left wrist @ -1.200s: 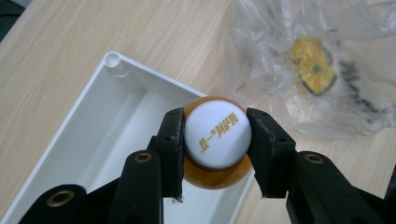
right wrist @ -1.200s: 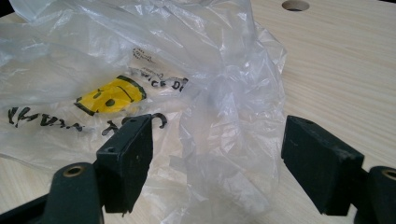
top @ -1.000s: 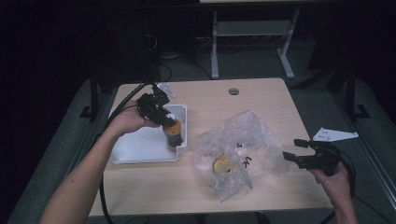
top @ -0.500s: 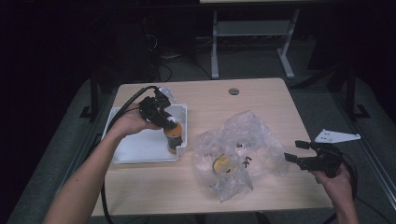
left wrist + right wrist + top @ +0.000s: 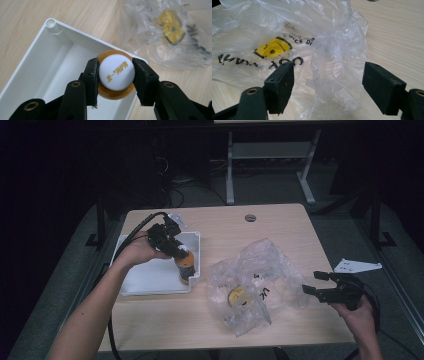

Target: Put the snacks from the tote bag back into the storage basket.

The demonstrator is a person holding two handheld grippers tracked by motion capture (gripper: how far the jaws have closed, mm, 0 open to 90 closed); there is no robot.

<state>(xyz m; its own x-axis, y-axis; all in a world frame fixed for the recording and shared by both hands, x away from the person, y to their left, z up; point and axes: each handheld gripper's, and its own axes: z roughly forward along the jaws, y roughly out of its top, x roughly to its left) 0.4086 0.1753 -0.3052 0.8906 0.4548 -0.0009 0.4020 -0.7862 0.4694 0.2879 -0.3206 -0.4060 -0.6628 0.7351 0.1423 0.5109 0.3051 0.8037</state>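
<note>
An orange bottle (image 5: 186,266) with a white cap (image 5: 116,72) stands in the near right corner of a white tray (image 5: 150,279). My left gripper (image 5: 179,254) comes down on it from above, and its jaws are shut on the cap, one pad on each side (image 5: 115,82). In the left gripper view the tray's floor (image 5: 50,70) is bare around the bottle. A crumpled clear plastic bag (image 5: 257,282) with a yellow smiley print lies at the table's middle right. My right gripper (image 5: 311,282) stands open at the bag's right edge, and the bag (image 5: 312,37) spreads in front of its jaws (image 5: 328,82).
A round cable hole (image 5: 250,217) sits in the tabletop near the far edge. Bare wood lies along the front edge and to the right of the bag. A white metal frame (image 5: 265,155) stands on the floor beyond the table.
My left gripper has sunk a little with the bottle, which now sits lower in the tray's corner. The right gripper and the bag have stayed where they were.
</note>
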